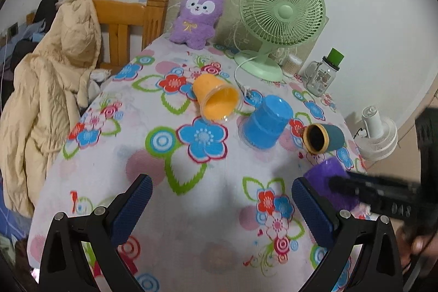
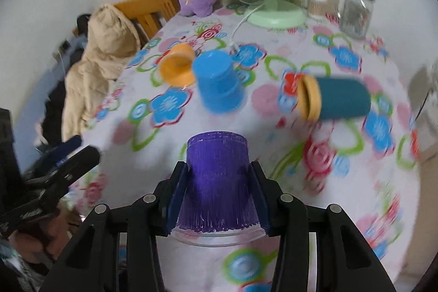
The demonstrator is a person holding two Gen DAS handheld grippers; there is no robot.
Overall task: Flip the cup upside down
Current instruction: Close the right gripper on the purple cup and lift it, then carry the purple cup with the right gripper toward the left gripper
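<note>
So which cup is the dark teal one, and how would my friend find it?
Start at the big green fan at the back of the flowery table and come forward past the upside-down blue cup. The teal cup lies on its side just right of it. It alone has a dark teal body with a tan rim.

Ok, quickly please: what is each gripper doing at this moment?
Left gripper: jaws open, holding nothing.
Right gripper: jaws closed on the purple cup, which is upside down.

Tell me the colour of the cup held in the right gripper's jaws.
Purple: the cup is translucent purple with fine vertical ribbing, seen best in the right wrist view.
</note>
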